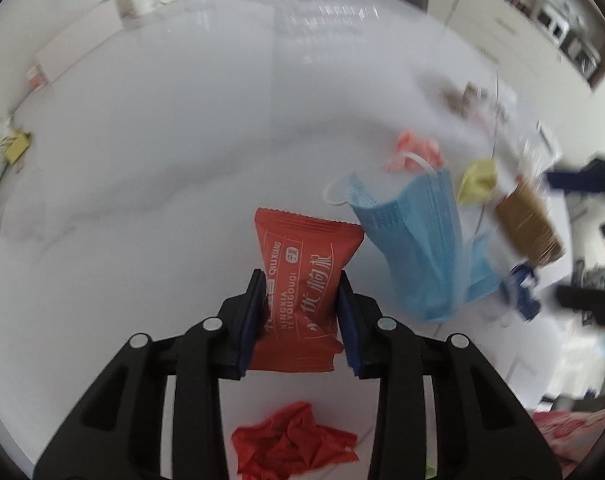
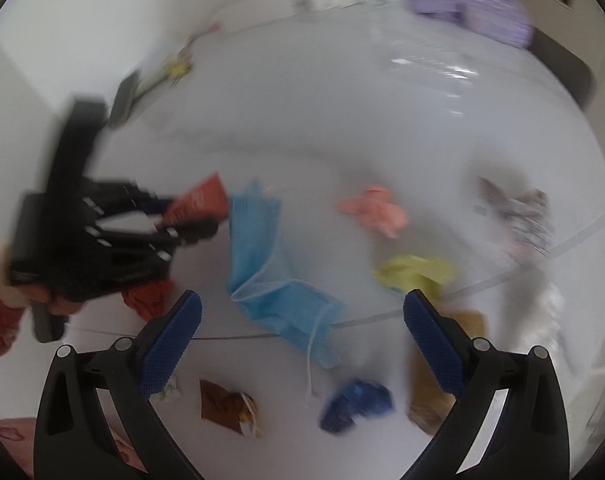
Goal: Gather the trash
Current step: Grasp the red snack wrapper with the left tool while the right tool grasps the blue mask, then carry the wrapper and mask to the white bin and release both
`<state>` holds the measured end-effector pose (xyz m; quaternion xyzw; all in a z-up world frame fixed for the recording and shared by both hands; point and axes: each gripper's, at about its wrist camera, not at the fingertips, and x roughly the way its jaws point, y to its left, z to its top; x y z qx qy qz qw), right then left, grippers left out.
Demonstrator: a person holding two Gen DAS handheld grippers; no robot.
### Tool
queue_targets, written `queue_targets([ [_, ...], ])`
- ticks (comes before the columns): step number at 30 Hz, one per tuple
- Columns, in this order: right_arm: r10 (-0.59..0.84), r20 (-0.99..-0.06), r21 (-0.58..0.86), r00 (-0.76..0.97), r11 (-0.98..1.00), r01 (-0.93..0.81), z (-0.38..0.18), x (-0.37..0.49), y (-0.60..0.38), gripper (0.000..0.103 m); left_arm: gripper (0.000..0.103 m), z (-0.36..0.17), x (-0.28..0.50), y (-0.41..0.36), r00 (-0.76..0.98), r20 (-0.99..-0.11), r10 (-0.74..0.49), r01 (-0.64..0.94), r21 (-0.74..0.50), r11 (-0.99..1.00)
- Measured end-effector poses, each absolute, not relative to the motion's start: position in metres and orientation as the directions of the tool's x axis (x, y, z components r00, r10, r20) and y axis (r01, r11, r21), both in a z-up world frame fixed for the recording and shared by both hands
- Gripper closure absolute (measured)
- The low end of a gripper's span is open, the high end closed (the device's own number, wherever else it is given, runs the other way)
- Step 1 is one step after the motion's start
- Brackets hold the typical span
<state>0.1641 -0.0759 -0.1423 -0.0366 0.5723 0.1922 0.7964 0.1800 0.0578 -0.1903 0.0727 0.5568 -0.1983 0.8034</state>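
My left gripper (image 1: 300,280) is shut on a red snack wrapper (image 1: 302,276) and holds it above the white table (image 1: 162,160). In the right wrist view the left gripper (image 2: 194,216) shows at the left with the wrapper (image 2: 200,200). My right gripper (image 2: 302,308) is open and empty above a blue face mask (image 2: 270,276). The mask (image 1: 418,240) lies right of the wrapper in the left wrist view. A crumpled red wrapper (image 1: 294,444) lies below my left gripper.
Other scraps lie around: pink paper (image 2: 376,210), yellow paper (image 2: 416,274), a dark blue wrapper (image 2: 356,402), a brown packet (image 2: 226,404), brown cardboard (image 1: 528,228) and grey crumpled paper (image 2: 518,208). Purple cloth (image 2: 470,6) lies at the far table edge.
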Motion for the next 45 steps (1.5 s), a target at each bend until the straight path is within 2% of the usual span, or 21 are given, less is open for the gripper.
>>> queue_targets([
  [3,0.272,-0.933,0.159,0.236,0.899,-0.409,-0.161,0.176,-0.049,0.003,0.068,-0.175,0.175,0.076,0.321,-0.908,-0.271,0.339,-0.157,0.928],
  [9,0.299,-0.936,0.180,0.183,0.858,-0.482,-0.187,0.191,-0.012,0.004,0.068,-0.172,0.167,0.085,0.358,-0.908,-0.216,0.262,-0.125,0.957],
  [11,0.276,-0.946,0.158,0.169,0.849,-0.504,-0.195,0.193,-0.005,0.023,0.068,-0.168,0.164,0.092,0.376,-0.907,-0.190,0.212,-0.115,0.970],
  [12,0.272,-0.949,0.158,0.158,0.847,-0.507,-0.198,0.194,-0.003,0.029,0.068,-0.165,0.163,0.097,0.387,-0.903,-0.184,0.182,-0.121,0.976],
  [14,0.282,-0.951,0.185,0.128,0.848,-0.497,-0.204,0.195,-0.005,0.049,0.068,-0.156,0.156,0.107,0.414,-0.893,-0.176,0.133,-0.132,0.982],
  [16,0.288,-0.950,0.198,0.121,0.854,-0.481,-0.206,0.196,-0.009,0.059,0.068,-0.147,0.150,0.114,0.441,-0.884,-0.154,0.091,-0.127,0.988],
  [20,0.324,-0.936,0.232,0.136,0.860,-0.454,-0.200,0.198,-0.018,0.062,0.068,-0.125,0.134,0.120,0.494,-0.864,-0.101,0.024,-0.103,0.994],
  [24,0.432,-0.886,0.338,0.170,0.851,-0.403,-0.166,0.189,-0.052,0.062,0.067,-0.100,0.114,0.106,0.533,-0.842,-0.090,0.003,-0.104,0.995],
  [28,0.529,-0.808,0.422,0.261,0.828,-0.369,-0.110,0.155,-0.110,0.062,0.067,-0.076,0.091,0.064,0.538,-0.822,-0.188,0.086,-0.168,0.982],
  [34,0.501,-0.779,0.418,0.378,0.863,-0.283,-0.060,0.069,-0.225,0.062,0.067,-0.062,0.062,-0.042,0.491,-0.809,-0.324,0.298,-0.194,0.935],
  [39,0.381,-0.825,0.363,0.418,0.923,-0.126,-0.067,-0.024,-0.327,0.062,0.066,-0.069,0.020,-0.145,0.358,-0.821,-0.446,0.486,-0.244,0.839],
  [45,0.309,-0.889,0.343,0.338,0.938,0.047,-0.132,-0.100,-0.404,0.061,0.066,-0.093,-0.024,-0.229,0.233,-0.854,-0.465,0.570,-0.268,0.777],
])
